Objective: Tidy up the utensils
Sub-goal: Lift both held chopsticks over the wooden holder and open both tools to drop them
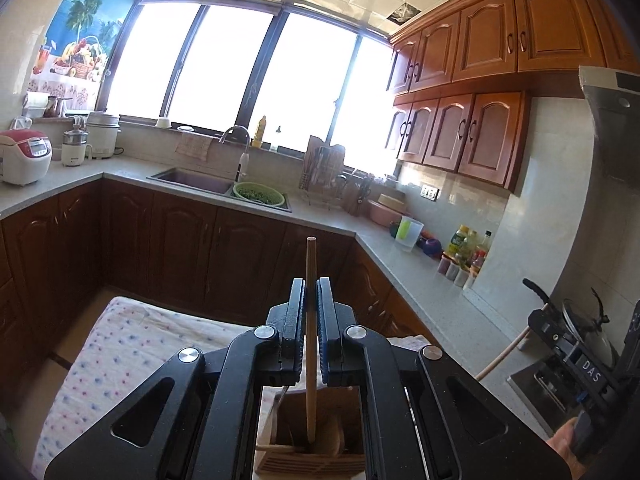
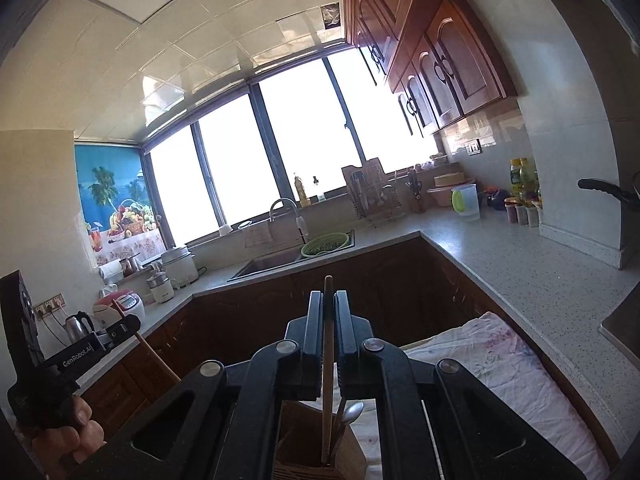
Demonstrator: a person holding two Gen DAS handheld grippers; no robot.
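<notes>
My left gripper (image 1: 310, 286) is shut on a wooden utensil handle (image 1: 311, 264) that stands upright, its lower end inside a wooden utensil holder (image 1: 312, 460) below the jaws. My right gripper (image 2: 328, 300) is shut on another wooden handle (image 2: 328, 344), its lower end down in the same wooden holder (image 2: 320, 456), next to a metal spoon (image 2: 354, 410). Each gripper shows in the other's view: the right gripper (image 1: 560, 332) with its handle at the right edge, the left gripper (image 2: 120, 328) with its handle at the left edge.
The holder stands on a table with a patterned cloth (image 1: 120, 344), also in the right wrist view (image 2: 508, 364). Grey countertops (image 1: 420, 276) run around, with a sink (image 1: 192, 180), green colander (image 1: 258, 194), rice cooker (image 1: 24, 156), dish rack (image 1: 324, 176), bottles (image 1: 466, 248) and a pan handle (image 2: 604, 189).
</notes>
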